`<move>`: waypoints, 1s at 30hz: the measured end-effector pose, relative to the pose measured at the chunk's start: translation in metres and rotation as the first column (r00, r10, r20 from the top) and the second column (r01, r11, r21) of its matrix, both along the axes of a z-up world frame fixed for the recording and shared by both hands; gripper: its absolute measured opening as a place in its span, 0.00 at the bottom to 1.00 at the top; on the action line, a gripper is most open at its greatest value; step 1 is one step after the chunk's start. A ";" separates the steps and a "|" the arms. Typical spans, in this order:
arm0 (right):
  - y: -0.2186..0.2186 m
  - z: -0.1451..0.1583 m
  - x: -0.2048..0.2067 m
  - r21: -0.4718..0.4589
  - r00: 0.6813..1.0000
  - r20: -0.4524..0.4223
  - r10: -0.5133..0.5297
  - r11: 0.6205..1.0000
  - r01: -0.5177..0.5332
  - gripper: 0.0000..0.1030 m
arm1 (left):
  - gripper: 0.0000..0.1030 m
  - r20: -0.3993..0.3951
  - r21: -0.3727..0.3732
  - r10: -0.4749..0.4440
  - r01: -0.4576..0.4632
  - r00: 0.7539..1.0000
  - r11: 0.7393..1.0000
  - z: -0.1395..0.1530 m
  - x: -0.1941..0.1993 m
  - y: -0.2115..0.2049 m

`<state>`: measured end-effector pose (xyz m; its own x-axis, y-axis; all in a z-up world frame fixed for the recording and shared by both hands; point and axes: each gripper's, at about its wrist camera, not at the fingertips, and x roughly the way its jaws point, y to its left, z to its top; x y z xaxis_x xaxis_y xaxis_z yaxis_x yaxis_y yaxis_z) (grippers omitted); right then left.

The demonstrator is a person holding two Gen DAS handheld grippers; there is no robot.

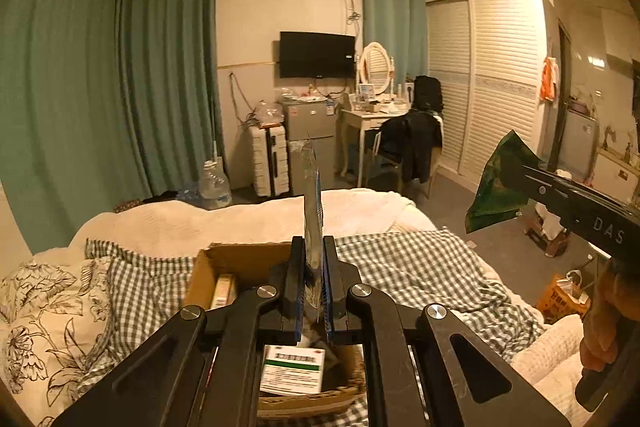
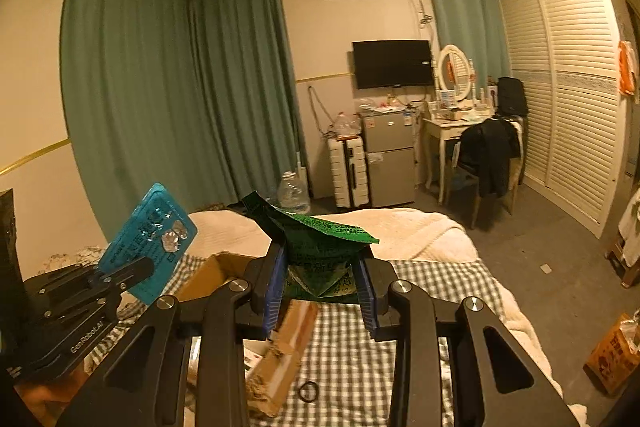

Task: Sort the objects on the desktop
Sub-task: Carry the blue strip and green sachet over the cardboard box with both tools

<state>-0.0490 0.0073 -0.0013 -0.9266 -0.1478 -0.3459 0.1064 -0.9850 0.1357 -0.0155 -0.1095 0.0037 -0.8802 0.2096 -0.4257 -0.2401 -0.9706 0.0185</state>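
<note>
In the left wrist view, the left gripper [image 1: 314, 279] fills the lower centre, its jaws pressed almost together on a blue blister pack [image 1: 313, 203] that stands edge-on and upright; beneath it an open cardboard box [image 1: 208, 263] sits on a checked bed cover [image 1: 400, 267], with a white medicine carton [image 1: 294, 369] inside; at the right edge the right gripper [image 1: 516, 179] holds a green foil pouch [image 1: 500, 183]; in the right wrist view its jaws, partly open, grip that crumpled pouch at centre frame above the bed; a small black ring [image 2: 308, 391] lies on the cover at lower centre.
</note>
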 end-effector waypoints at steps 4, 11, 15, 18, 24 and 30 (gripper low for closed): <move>-0.020 -0.005 -0.007 0.002 0.999 0.002 0.038 0.999 -0.038 0.31 | 0.06 0.011 0.007 0.028 -0.028 1.000 1.000 -0.003 -0.009 -0.018; -0.051 -0.021 -0.020 0.007 0.995 0.011 0.097 0.995 -0.097 0.31 | 0.06 0.037 0.015 0.055 -0.056 0.998 0.998 -0.014 -0.024 -0.042; -0.065 -0.031 -0.033 0.013 0.992 0.025 0.121 0.992 -0.122 0.31 | 0.06 0.065 0.020 0.064 -0.065 0.996 0.998 -0.023 -0.036 -0.050; -0.072 -0.038 -0.045 0.013 0.990 0.035 0.137 0.990 -0.138 0.31 | 0.06 0.085 0.025 0.066 -0.068 0.994 0.997 -0.032 -0.045 -0.056; -0.087 -0.061 -0.067 0.021 0.982 0.074 0.171 0.985 -0.173 0.30 | 0.06 0.133 0.029 0.075 -0.080 0.988 0.996 -0.054 -0.066 -0.065; -0.098 -0.091 -0.091 0.020 0.970 0.130 0.203 0.978 -0.208 0.30 | 0.06 0.201 0.024 0.082 -0.089 0.976 0.996 -0.084 -0.090 -0.069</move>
<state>-0.1403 -0.0908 -0.0923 -0.8258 -0.3168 -0.4666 0.2911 -0.9480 0.1285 -0.1054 -0.1782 -0.0802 -0.7933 0.1540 -0.5891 -0.1518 -0.9870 -0.0537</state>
